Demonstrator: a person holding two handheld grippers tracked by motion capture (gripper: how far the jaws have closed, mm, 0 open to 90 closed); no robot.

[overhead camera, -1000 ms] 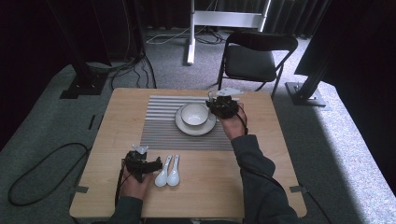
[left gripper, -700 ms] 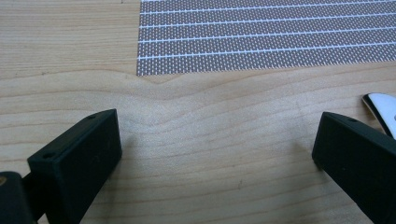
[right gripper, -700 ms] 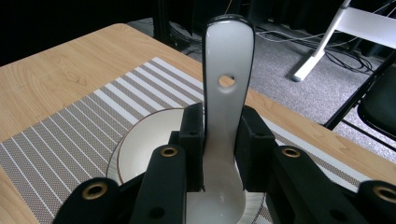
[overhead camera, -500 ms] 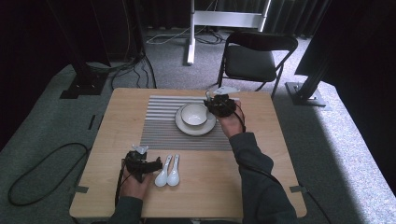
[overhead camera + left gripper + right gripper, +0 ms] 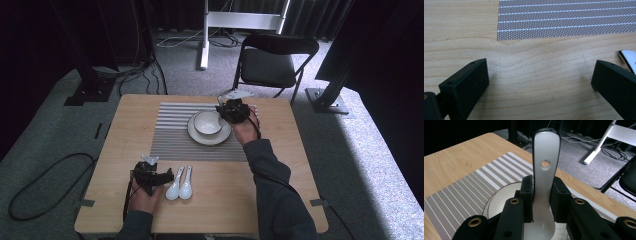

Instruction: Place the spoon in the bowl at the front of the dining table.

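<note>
White ceramic, the spoon [image 5: 545, 170] is standing clamped between the closed jaws of the right gripper [image 5: 543, 195], its long axis running up the right gripper view, its holed handle end pointing away over the striped placemat [image 5: 461, 195] and its scoop lying low above the bowl [image 5: 207, 122]. The left gripper [image 5: 159, 177] is resting on the table [image 5: 280, 170], jaws wide apart, holding nothing, beside two spoons [image 5: 180, 182].
</note>
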